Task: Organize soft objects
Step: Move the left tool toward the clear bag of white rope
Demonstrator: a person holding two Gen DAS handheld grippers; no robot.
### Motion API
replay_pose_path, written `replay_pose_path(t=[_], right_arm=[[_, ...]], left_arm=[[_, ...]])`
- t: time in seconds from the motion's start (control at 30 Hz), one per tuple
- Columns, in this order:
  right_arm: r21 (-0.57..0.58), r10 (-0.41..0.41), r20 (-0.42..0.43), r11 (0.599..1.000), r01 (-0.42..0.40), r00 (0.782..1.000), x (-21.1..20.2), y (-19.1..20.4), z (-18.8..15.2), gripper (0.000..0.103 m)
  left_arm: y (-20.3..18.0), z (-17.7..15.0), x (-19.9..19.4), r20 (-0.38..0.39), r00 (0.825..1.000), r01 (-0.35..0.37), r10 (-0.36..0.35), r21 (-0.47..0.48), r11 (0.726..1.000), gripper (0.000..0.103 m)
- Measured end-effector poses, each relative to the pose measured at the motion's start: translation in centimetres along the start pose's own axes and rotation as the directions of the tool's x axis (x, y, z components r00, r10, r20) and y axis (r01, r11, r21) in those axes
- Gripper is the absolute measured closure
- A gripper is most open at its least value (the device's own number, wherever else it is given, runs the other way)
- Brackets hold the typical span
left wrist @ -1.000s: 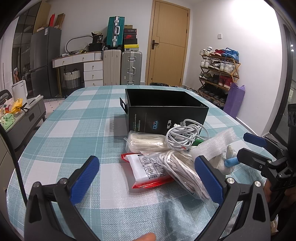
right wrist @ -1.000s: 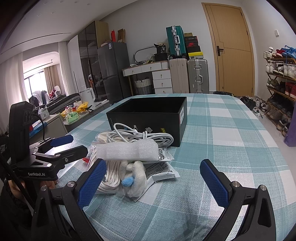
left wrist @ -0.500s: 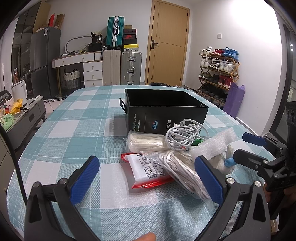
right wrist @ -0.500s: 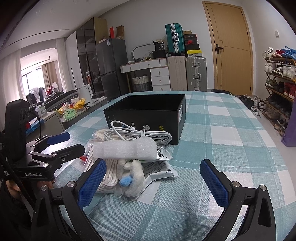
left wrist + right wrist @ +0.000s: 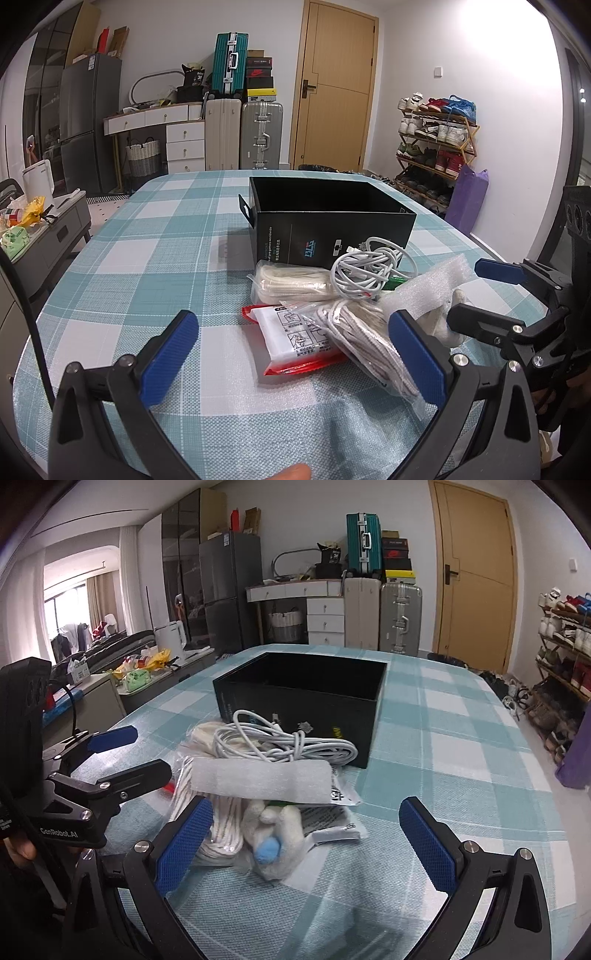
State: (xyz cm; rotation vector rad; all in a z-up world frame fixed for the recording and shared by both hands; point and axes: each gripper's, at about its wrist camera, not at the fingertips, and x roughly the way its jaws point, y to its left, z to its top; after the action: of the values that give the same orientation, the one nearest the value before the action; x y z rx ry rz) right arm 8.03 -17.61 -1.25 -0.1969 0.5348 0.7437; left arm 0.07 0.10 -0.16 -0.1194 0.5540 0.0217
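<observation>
Left gripper [image 5: 293,354]: spread wide, holding nothing, low over the checked tablecloth [image 5: 155,288] just short of the pile; seen side-on at the left edge of the right wrist view [image 5: 125,753], equally parted.
Left of the pile: bare cloth, nothing in the path.
Red-edged packet [image 5: 299,341]: flat on the cloth at the near left of the pile, white printed face up, partly under the bagged rope.
Pale bundle in clear bag [image 5: 291,286]: behind the packet, touching the front wall of the box.
Black box [image 5: 325,225]: open-topped, upright, directly behind the pile; inside looks dark, contents cannot be told.
White cable [image 5: 369,269]: loosely coiled, resting on top of the pile and against the box front; loops spill over the bundles below.
Bagged white rope [image 5: 365,343]: slanting toward the camera, its bag edge running behind the left gripper's right finger.
Foam sheet [image 5: 260,777]: rolled flat, lying across the top of the pile, covering part of the rope and the glove.
White glove [image 5: 277,834]: under the foam at the near edge, with a small blue ball [image 5: 269,849] tucked against it.
Printed plastic sleeve [image 5: 332,818]: flat beneath the glove, sticking out to the right.
Right gripper [image 5: 304,843]: spread wide, empty, left finger close beside the rope, right finger over bare cloth.
Far background: suitcases [image 5: 243,136], wooden door [image 5: 338,88], shoe rack [image 5: 432,144].
</observation>
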Motion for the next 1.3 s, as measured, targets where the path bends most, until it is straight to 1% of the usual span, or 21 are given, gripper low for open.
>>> replay_pose_path(t=[0.13,0.27,0.4,0.5,0.6,0.67,0.77,0.8,0.97,1.07,1.2,1.3], right_arm=[[0.007,0.025,-0.018,1.0,-0.025,1.0,0.5,0.2,0.4,0.0],[0.019,0.061,-0.019,0.998,-0.061,0.998,0.9,0.2,0.8,0.001],[0.031,0.073,-0.025,0.997,-0.073,0.997,1.5,0.1,1.1,0.001],[0.043,0.086,-0.036,0.995,-0.085,0.996,2.0,0.1,1.3,0.008],[0.05,0.096,-0.05,0.994,-0.094,0.994,2.5,0.0,1.3,0.01],[0.052,0.109,-0.053,0.993,-0.106,0.993,2.6,0.1,1.3,0.014],[0.053,0.13,-0.056,0.99,-0.127,0.99,2.6,0.2,1.2,0.022],[0.055,0.141,-0.055,0.989,-0.138,0.988,2.5,0.2,1.2,0.027],[0.053,0.147,-0.025,0.988,-0.146,0.989,1.7,0.4,0.9,0.031],[0.046,0.134,0.007,0.99,-0.135,0.991,0.8,0.1,0.8,0.032],[0.068,0.119,0.047,0.99,-0.122,0.992,-0.5,-0.6,0.6,0.032],[0.085,0.104,0.069,0.99,-0.11,0.992,-1.3,-1.4,0.4,0.032]], left_arm=[[0.0,0.0,0.0,0.001,1.0,-0.002,0.002,0.002,1.0,0.0],[0.0,0.0,0.0,0.0,1.0,-0.001,0.001,0.0,1.0,0.0],[0.0,0.1,-0.1,0.001,1.0,0.003,-0.003,0.0,1.0,0.0],[0.1,0.1,-0.1,0.001,1.0,0.003,-0.003,0.0,1.0,0.0],[0.1,0.1,-0.1,0.001,1.0,0.003,-0.003,0.0,1.0,0.0],[0.0,0.1,-0.1,0.001,1.0,0.003,-0.003,0.0,1.0,0.0],[0.0,0.1,-0.1,0.001,1.0,0.003,-0.003,0.001,1.0,0.0],[0.0,0.1,-0.1,0.001,1.0,0.002,-0.002,0.001,1.0,0.0],[0.0,0.1,-0.1,-0.003,1.0,0.0,0.0,0.002,1.0,0.0],[-0.1,0.1,0.0,-0.015,1.0,-0.004,0.004,0.008,1.0,0.0],[-1.0,0.1,0.0,-0.039,0.999,-0.017,0.019,0.061,0.998,0.0],[-1.6,0.2,-0.2,-0.052,0.999,0.012,-0.009,0.062,0.998,0.0]])
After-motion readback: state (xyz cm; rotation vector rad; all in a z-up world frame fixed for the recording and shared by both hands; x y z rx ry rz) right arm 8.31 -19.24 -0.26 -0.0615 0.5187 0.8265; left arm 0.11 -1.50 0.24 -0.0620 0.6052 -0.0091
